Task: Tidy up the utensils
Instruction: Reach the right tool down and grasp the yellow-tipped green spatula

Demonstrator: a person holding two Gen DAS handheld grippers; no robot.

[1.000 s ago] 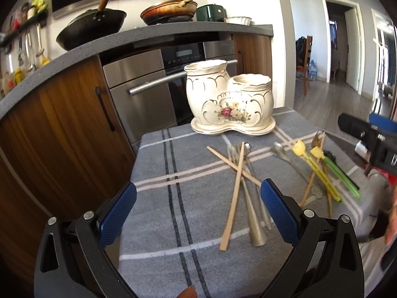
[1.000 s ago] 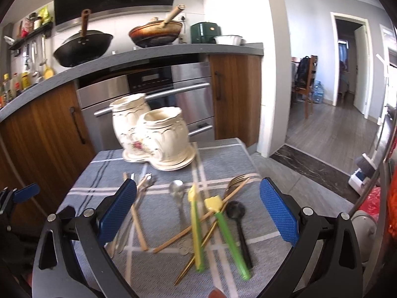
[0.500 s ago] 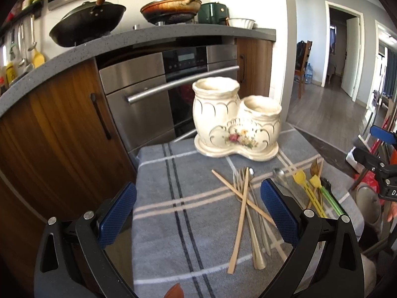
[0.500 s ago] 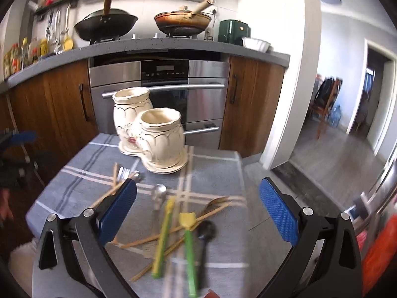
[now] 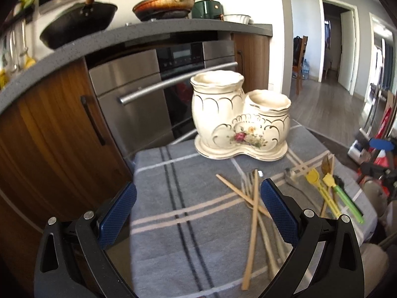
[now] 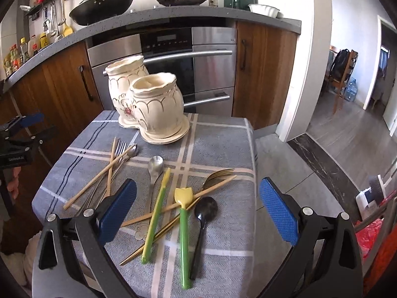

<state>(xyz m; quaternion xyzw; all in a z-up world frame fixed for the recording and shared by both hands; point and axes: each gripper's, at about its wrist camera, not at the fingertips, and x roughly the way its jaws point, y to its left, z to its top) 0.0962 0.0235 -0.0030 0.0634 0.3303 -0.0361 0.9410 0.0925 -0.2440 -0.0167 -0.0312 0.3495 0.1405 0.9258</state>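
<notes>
Left gripper (image 5: 198, 213) has pulled back and swung left over the last second: the ceramic holder (image 5: 239, 119) now sits higher and right of centre in its view, and the crossed chopsticks (image 5: 251, 213) have gone from between its fingers to under the right finger (image 5: 278, 213). Right gripper (image 6: 197, 213) swung out toward the doorway half a second ago and is now back over the tablecloth (image 6: 218, 144), with the green-handled utensils (image 6: 184, 236) and black spoon (image 6: 204, 213) between its fingers again, sharp instead of blurred. No utensil has shifted on the cloth; both jaws as wide apart as before.
</notes>
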